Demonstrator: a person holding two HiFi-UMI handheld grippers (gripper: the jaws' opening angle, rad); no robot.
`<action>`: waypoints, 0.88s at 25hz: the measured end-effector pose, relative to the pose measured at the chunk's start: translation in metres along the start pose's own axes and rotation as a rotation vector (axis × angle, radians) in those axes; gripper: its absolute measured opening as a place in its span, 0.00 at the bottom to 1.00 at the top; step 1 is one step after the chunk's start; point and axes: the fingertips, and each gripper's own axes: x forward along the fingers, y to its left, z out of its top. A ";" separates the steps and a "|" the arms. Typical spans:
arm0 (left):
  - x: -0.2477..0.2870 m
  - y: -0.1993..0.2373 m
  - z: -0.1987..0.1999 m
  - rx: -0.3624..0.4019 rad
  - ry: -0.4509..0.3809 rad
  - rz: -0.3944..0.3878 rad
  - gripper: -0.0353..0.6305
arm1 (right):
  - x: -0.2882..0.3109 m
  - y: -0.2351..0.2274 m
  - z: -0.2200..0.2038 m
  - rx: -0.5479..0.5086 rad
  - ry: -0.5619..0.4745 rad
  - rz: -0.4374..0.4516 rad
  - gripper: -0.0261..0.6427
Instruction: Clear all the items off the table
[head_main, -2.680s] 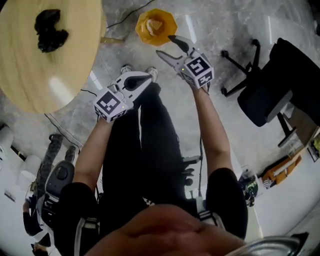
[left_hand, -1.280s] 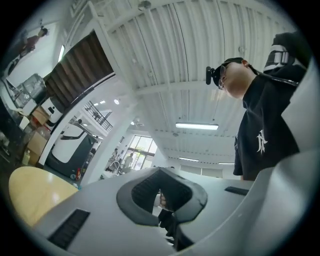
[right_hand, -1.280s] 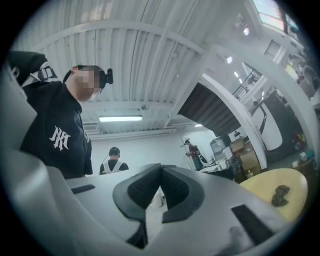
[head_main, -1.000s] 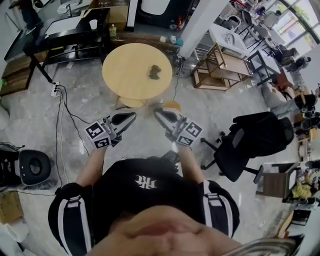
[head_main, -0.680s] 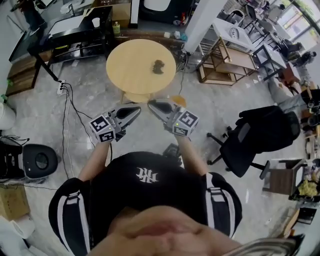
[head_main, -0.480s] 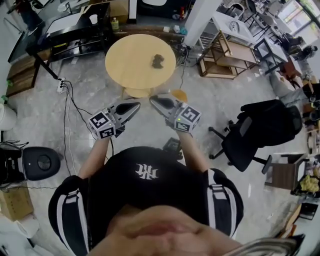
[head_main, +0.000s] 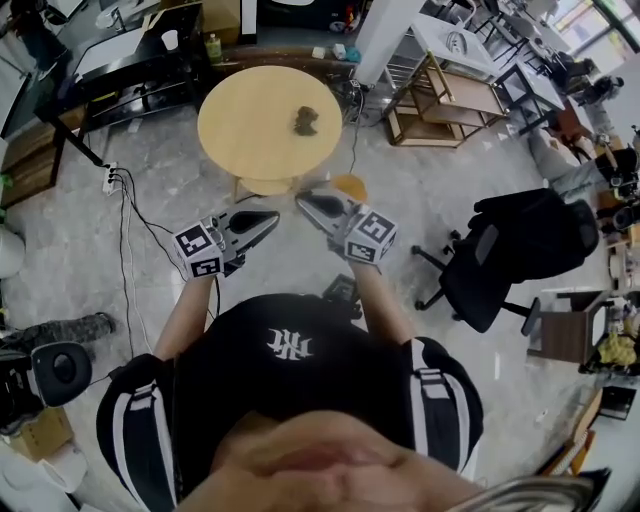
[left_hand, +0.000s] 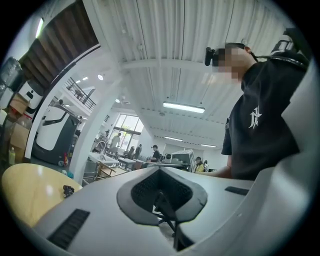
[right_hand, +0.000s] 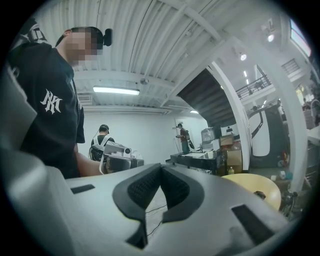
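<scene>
Item (head_main: 305, 121) on table (head_main: 240, 140), hand-held grippers (head_main: 270, 216) (head_main: 302, 201) shut

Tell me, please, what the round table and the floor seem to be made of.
Round table: probably light wood or wood-look laminate, matte; the top is an even pale tan with no glare. Floor: likely polished stone or marble-look tile; it is grey with pale veining and a slight sheen.

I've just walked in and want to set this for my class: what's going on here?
A person stands back from a round wooden table with a claw in each hand. The left claw and the right claw are both shut and empty, and both point towards the table. One small dark item lies on the tabletop, untouched. An orange bin sits on the floor near the table.
</scene>
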 end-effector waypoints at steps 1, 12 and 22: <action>-0.002 0.005 0.000 0.003 -0.001 0.000 0.07 | 0.002 -0.002 -0.002 0.004 0.008 -0.008 0.05; -0.023 0.060 -0.011 -0.005 0.005 0.063 0.07 | 0.009 -0.034 -0.015 -0.034 0.088 -0.117 0.05; 0.015 0.158 -0.026 -0.054 0.021 0.102 0.07 | 0.029 -0.166 -0.046 0.007 0.081 -0.078 0.12</action>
